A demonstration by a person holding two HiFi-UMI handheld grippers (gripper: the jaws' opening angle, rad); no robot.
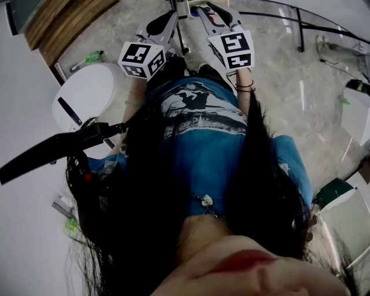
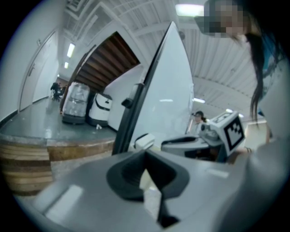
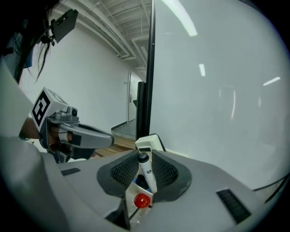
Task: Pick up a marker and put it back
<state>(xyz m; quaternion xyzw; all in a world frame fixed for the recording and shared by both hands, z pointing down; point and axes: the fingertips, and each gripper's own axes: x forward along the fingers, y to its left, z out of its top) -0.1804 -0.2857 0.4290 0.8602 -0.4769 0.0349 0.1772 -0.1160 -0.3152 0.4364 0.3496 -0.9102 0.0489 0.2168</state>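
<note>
A white marker (image 3: 147,171) with a black cap stands tilted in a small white holder (image 3: 134,194) at the foot of a whiteboard (image 3: 217,90). A red ball-headed item (image 3: 142,200) sits in the same holder. In the right gripper view my right gripper (image 3: 144,164) has its ribbed pads (image 3: 121,171) closed against the marker's upper end. My left gripper (image 2: 146,163) is shut with nothing between its pads and hangs just left of the right one. The head view shows both grippers, left (image 1: 167,20) and right (image 1: 214,14), held out side by side; the marker is hidden there.
The whiteboard's black frame post (image 3: 146,68) rises behind the holder. On the floor at the left stand a white rounded machine (image 1: 84,95) and a green-capped bottle (image 1: 89,58), with wooden steps (image 1: 63,23) beyond. Cables (image 1: 324,34) lie at the right. A person (image 2: 198,118) stands far off.
</note>
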